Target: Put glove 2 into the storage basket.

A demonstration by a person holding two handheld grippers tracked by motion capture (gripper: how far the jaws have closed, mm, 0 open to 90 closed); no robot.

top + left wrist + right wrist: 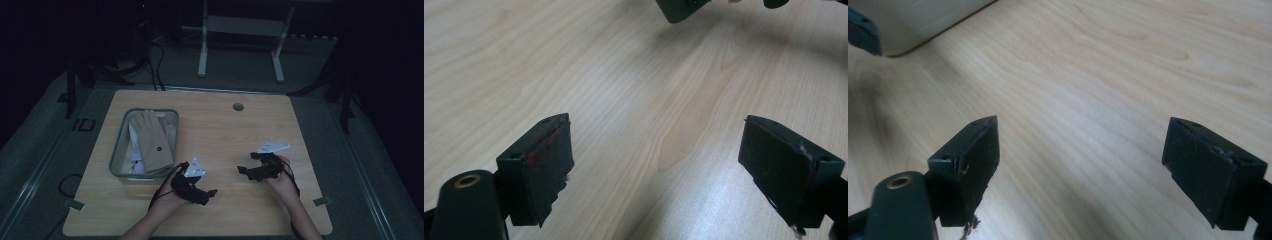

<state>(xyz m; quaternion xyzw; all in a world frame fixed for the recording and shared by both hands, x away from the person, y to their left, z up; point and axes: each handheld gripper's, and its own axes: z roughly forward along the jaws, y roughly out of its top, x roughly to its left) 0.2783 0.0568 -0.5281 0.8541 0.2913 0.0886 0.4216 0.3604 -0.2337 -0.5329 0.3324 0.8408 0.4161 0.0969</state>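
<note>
In the bin (120, 150) | glove (152, 140) fingers point away, long axis front-to-back | both hand-held grippers wide, empty

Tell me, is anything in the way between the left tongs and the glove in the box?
Nothing visible. The left tongs stand open over bare table, and the glove lies atop the box, uncovered.

Bin (119, 150) on table (240, 130) left side, glove (152, 142) inside, both claws near front edge.
</note>
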